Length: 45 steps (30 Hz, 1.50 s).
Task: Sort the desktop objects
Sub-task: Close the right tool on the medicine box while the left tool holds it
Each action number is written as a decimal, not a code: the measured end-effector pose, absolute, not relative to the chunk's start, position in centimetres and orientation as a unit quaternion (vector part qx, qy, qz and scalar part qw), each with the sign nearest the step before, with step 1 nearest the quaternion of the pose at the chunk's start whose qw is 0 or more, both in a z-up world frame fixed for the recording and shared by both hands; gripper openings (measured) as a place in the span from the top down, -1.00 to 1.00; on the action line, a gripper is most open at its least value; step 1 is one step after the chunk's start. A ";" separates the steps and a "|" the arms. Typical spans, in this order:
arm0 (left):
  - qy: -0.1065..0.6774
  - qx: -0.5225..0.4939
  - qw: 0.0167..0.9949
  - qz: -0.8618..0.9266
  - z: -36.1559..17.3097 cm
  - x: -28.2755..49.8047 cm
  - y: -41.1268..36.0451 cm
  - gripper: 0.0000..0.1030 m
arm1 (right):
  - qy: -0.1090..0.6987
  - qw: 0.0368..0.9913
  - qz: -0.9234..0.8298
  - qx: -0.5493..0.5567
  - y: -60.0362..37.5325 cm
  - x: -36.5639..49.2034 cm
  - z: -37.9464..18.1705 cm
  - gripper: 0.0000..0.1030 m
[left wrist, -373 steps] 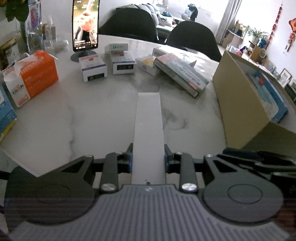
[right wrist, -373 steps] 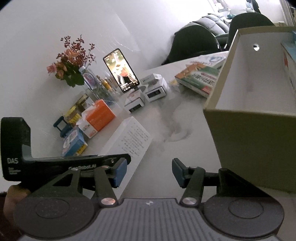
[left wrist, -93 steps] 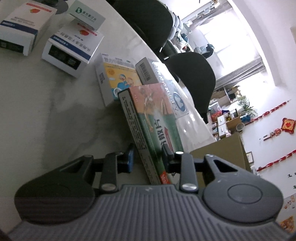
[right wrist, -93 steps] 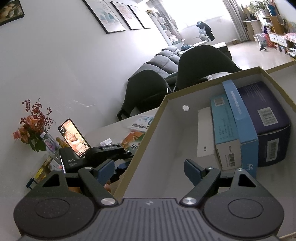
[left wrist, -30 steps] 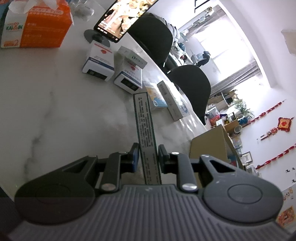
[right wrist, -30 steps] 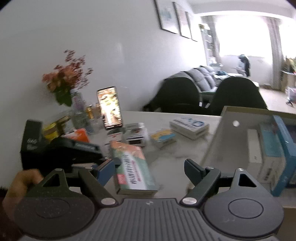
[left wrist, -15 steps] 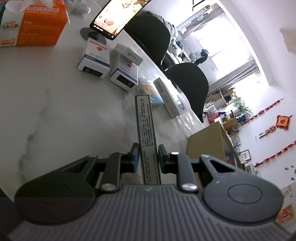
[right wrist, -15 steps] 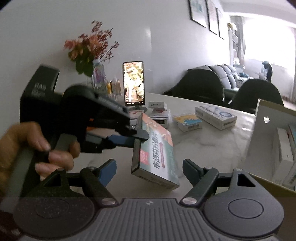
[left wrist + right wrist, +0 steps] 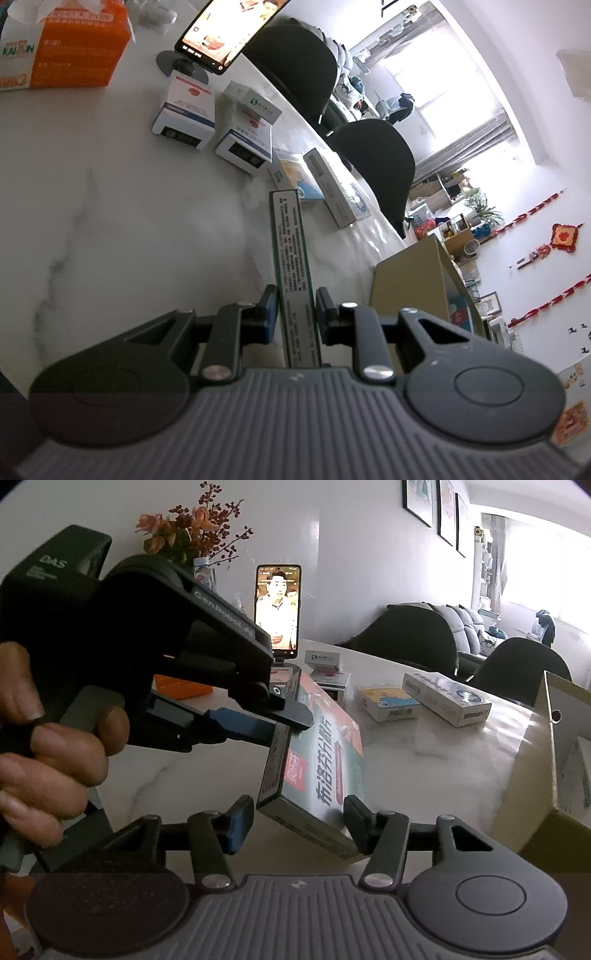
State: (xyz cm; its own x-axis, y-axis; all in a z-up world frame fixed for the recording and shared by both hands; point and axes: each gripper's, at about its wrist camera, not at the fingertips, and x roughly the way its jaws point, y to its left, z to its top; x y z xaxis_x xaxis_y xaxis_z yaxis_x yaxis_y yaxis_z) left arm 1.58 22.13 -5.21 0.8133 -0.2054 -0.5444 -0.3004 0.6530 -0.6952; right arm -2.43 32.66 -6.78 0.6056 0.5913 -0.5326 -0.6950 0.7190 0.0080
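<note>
A hand [image 9: 44, 746] grips the left gripper [image 9: 280, 716], jaws clamped on a green medicine box [image 9: 317, 764] held above the marble desk [image 9: 443, 753]; the right gripper [image 9: 299, 825] has jaws closing around the box's near end, beside the cardboard box [image 9: 532, 775].

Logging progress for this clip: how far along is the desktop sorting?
Done: some boxes already stand in the cardboard box. In hand: the left gripper holds the green medicine box in mid-air while the right gripper closes around its near end. Left: four small boxes on the table.
</note>
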 end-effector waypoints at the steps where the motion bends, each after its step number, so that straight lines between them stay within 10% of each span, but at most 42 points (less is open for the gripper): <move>1: 0.304 -0.415 0.857 0.028 -5.1 1.5 22.1 0.61 | 0.257 0.891 0.360 -0.099 32.6 -2.4 -6.8 -0.01; 22: 0.313 -0.401 0.861 -0.006 -4.2 0.9 20.8 0.67 | 0.344 0.854 0.388 0.050 29.4 -1.2 -4.8 0.16; 45: 0.341 -0.419 0.841 0.026 -7.0 1.1 22.4 0.09 | 0.319 0.884 0.343 0.016 29.4 -1.2 -5.1 0.32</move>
